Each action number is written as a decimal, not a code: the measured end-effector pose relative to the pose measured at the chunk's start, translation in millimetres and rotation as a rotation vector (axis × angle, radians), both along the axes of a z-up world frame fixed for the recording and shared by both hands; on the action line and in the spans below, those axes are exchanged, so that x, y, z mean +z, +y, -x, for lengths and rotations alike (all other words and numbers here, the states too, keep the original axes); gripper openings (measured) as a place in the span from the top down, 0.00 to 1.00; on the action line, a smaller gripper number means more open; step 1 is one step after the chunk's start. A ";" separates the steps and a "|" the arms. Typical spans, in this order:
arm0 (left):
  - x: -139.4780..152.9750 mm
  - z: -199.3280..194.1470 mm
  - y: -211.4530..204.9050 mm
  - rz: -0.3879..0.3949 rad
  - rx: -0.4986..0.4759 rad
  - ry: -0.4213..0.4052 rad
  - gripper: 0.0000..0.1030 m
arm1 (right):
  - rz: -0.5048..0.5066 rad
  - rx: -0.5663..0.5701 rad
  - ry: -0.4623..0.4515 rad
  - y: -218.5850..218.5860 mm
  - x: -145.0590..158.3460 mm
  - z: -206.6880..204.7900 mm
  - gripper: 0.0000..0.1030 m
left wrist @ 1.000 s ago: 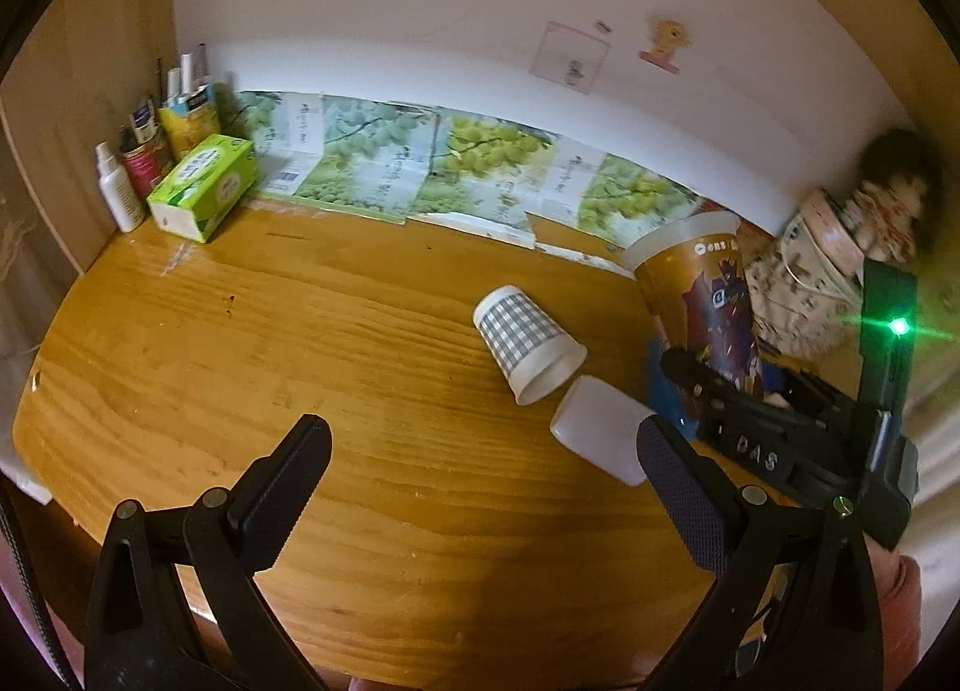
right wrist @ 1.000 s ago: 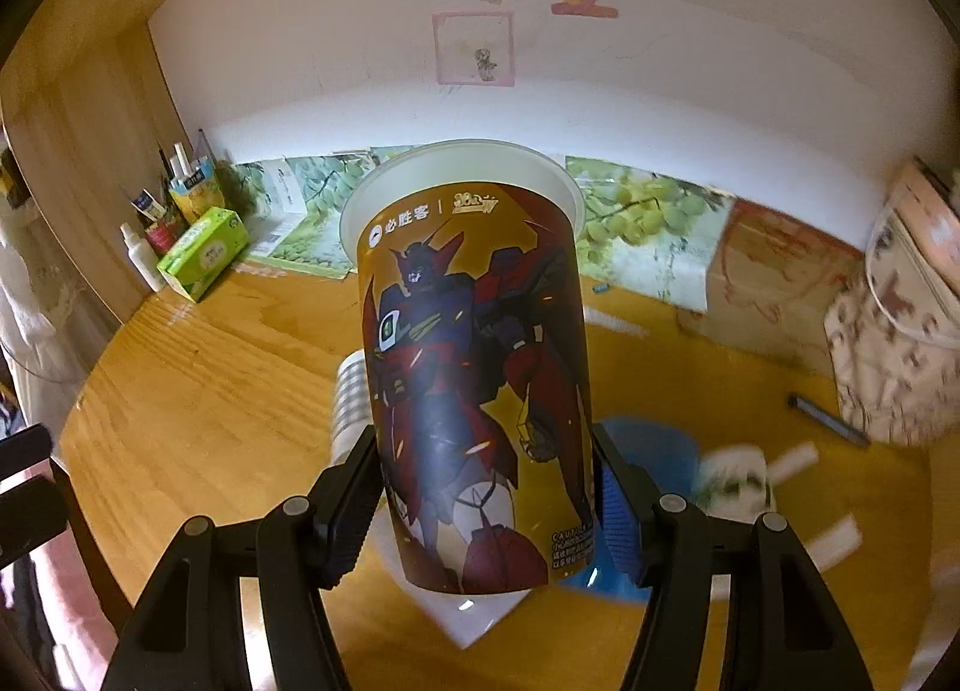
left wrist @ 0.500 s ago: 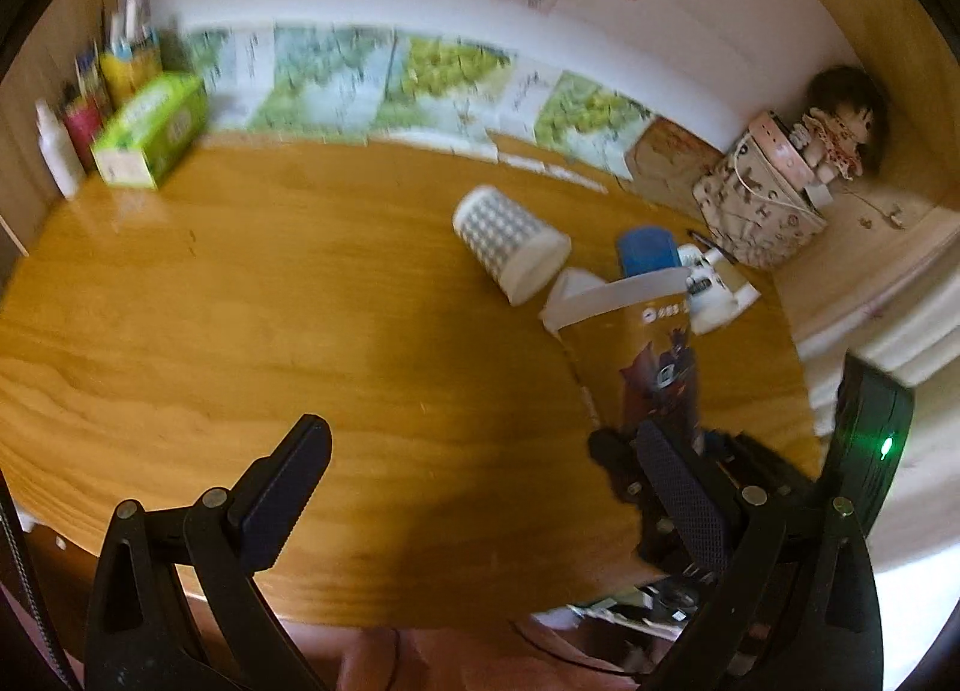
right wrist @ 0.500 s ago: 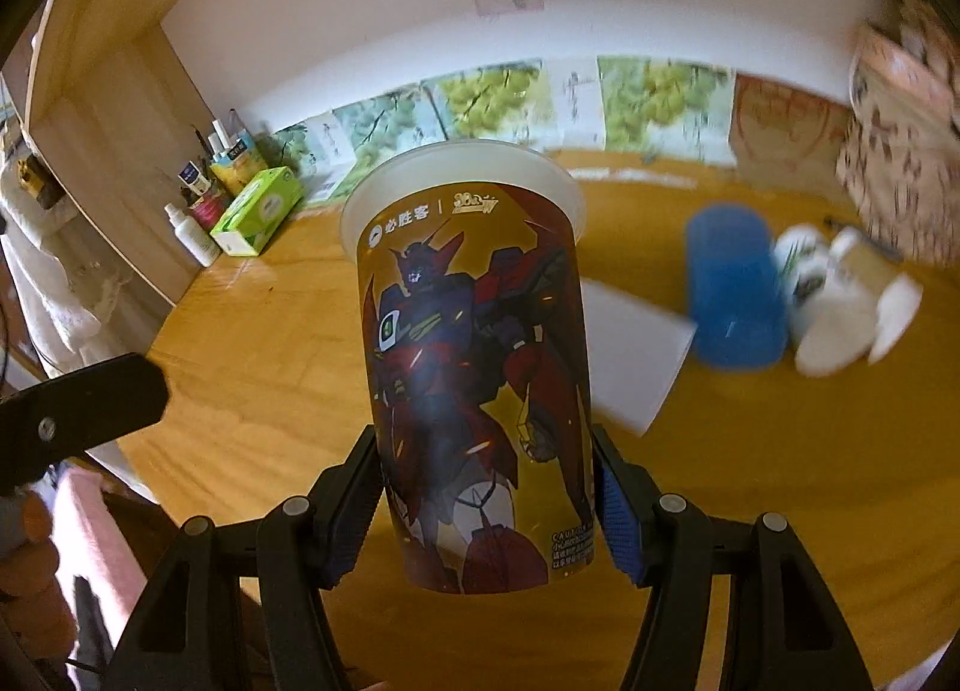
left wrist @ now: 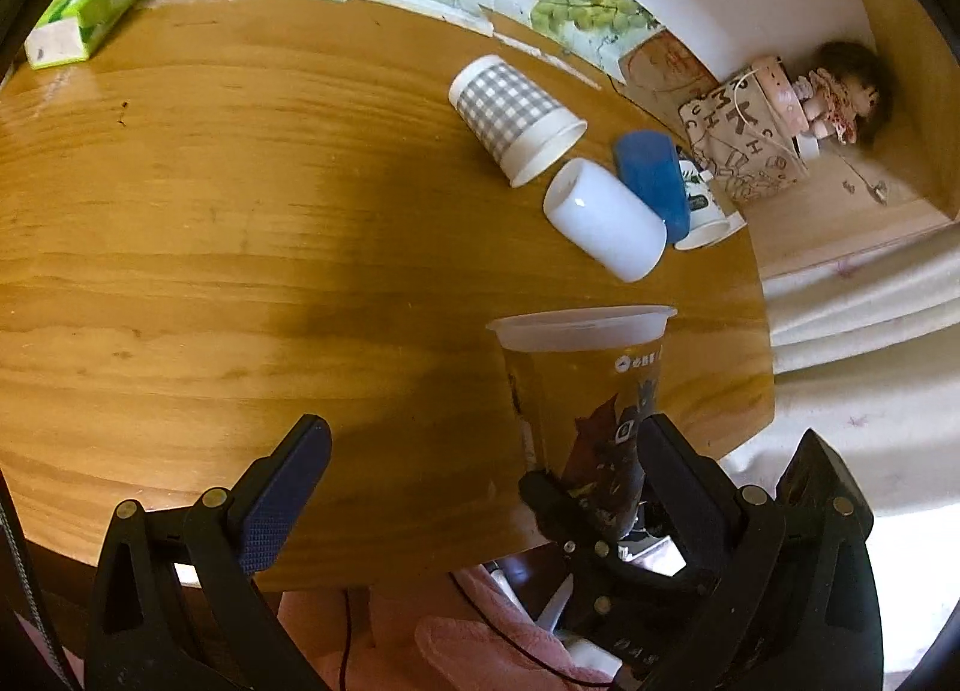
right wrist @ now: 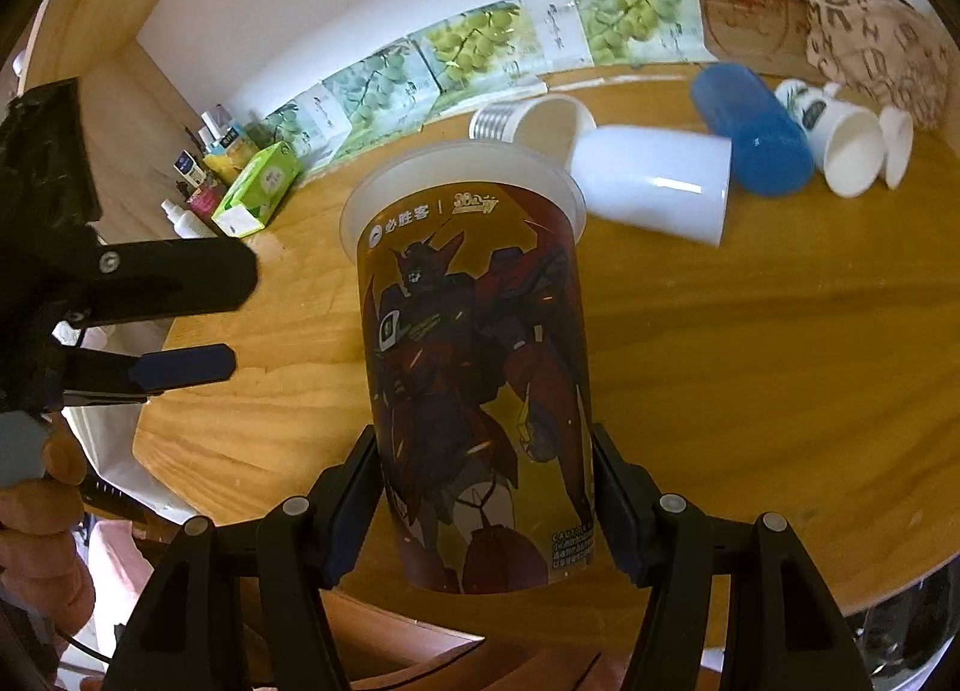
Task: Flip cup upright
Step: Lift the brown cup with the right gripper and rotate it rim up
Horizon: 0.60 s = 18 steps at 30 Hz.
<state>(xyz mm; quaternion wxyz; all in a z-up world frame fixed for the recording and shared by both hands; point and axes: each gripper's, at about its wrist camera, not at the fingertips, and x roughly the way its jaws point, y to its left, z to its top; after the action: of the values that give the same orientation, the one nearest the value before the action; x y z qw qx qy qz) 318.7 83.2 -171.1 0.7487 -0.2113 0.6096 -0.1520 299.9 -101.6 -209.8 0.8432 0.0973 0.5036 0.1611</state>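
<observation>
My right gripper [right wrist: 486, 505] is shut on a tall yellow cup with a red robot print [right wrist: 474, 367], gripping its lower part. The cup is rim up, held over the near edge of the wooden table [right wrist: 780, 361]. It also shows in the left wrist view [left wrist: 585, 391], with the right gripper [left wrist: 591, 490] around its base. My left gripper [left wrist: 474, 481] is open and empty, left of the cup over the table's front edge; it shows at the left of the right wrist view [right wrist: 198, 325].
Several cups lie on their sides at the back right: a grey checked one [left wrist: 510, 114], a white one [left wrist: 603, 220], a blue one [left wrist: 651, 178] and a small printed white one [left wrist: 705, 214]. A green tissue box [left wrist: 90, 3] and a patterned bag [left wrist: 741, 138] stand further back.
The right gripper has brought the robot-print cup back toward the table's near edge and lowered it. The left gripper has tilted down and pulled back; the fallen cups now appear farther away.
</observation>
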 end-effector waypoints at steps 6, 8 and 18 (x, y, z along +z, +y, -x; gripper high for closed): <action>-11.5 -5.4 -4.8 -0.001 -0.041 0.042 0.01 | 0.002 -0.024 0.017 10.4 -8.2 15.5 0.37; -15.3 -6.9 -4.4 -0.003 -0.035 0.063 0.01 | 0.007 -0.023 0.023 14.1 -10.4 19.1 0.37; -36.1 -11.8 -8.7 -0.008 -0.042 0.124 0.01 | 0.036 -0.008 0.025 29.1 -17.5 32.1 0.37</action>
<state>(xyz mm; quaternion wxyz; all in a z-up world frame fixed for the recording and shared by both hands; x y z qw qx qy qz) 330.5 74.5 -207.2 0.7071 -0.2044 0.6597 -0.1519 267.8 -72.5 -227.3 0.8390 0.0862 0.5167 0.1473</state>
